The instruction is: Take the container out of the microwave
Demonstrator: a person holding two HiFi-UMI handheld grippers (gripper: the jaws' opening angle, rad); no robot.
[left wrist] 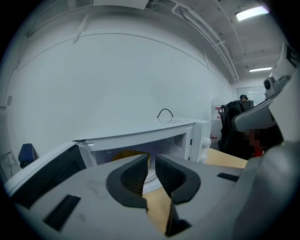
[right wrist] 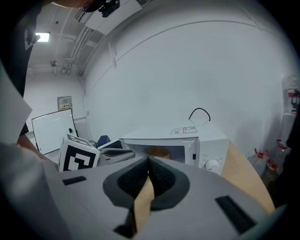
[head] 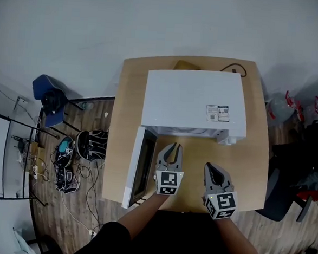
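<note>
While door [head: 141, 168] stands open, left gripper [head: 172, 146], right gripper [head: 210, 166] hover before microwave [head: 193, 102].

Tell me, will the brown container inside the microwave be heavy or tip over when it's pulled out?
Probably light: the container looks small in the microwave and tan like paper. What shows of it seems wide and low, so tipping looks unlikely. Its contents are hidden, so it could be heavier.

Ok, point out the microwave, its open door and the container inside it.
microwave [head: 193, 102]: head view, on its white top.
door [head: 144, 166]: head view, on its dark inner window.
container [right wrist: 158, 152]: right gripper view, on its yellowish side inside the microwave.
</note>
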